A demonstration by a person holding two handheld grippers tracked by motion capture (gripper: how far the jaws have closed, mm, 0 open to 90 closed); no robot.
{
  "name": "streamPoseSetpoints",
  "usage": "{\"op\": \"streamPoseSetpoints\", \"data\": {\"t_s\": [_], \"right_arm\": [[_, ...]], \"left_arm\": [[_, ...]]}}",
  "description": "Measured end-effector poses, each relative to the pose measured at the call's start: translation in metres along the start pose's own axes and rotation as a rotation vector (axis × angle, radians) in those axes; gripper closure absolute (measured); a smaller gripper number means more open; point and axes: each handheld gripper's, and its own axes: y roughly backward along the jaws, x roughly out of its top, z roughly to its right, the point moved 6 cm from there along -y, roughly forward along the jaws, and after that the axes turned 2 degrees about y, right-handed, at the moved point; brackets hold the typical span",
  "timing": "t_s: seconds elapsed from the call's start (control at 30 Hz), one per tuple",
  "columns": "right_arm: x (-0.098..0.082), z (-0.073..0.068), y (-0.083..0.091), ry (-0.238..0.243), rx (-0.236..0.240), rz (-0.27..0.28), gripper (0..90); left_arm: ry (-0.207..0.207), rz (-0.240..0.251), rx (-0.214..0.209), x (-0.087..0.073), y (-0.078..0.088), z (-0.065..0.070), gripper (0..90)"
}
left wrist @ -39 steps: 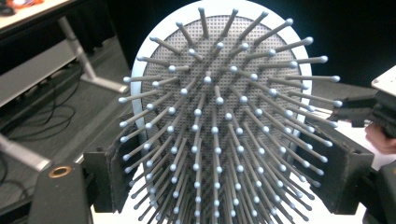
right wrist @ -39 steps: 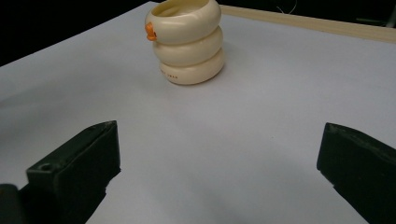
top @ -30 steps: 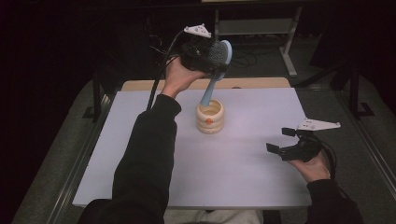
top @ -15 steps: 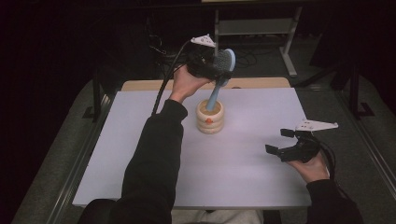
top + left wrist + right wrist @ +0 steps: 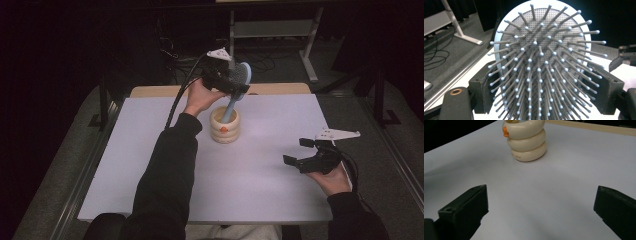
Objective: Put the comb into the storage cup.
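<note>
Hairbrush [image 5: 241, 77] sits clamped in the left gripper [image 5: 226, 80], handle inside the cream cup [image 5: 224, 125]; right gripper [image 5: 306, 154] jaws gape wide above the counter [image 5: 270, 200].

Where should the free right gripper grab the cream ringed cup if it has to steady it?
Across the middle ring of the cup, from the open side facing the right gripper, level with the table. The grooves between its stacked rings give the fingers a seat, and it stands upright with bare table in between. Avoid the rim: the brush, clamped in the left gripper, has its handle going into the cup.
</note>
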Motion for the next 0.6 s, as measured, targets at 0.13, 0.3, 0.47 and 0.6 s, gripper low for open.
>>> {"op": "streamPoseSetpoints", "data": {"t_s": [0.13, 0.3, 0.47, 0.6], "right_arm": [[-0.001, 0.000, -0.003, -0.001, 0.002, -0.008, 0.0], [-0.001, 0.000, -0.002, -0.002, 0.002, -0.005, 0.0], [0.000, 0.000, -0.002, -0.002, 0.004, -0.005, 0.0], [0.000, 0.000, -0.001, -0.005, 0.003, -0.002, 0.0]], "left_arm": [[-0.003, -0.009, -0.003, -0.007, -0.005, 0.001, 20.0], [0.004, -0.029, -0.002, -0.015, -0.011, 0.000, 20.0], [0.002, -0.047, -0.004, -0.021, -0.016, -0.001, 20.0], [0.004, -0.051, -0.009, -0.025, -0.020, 0.001, 19.9]]}}
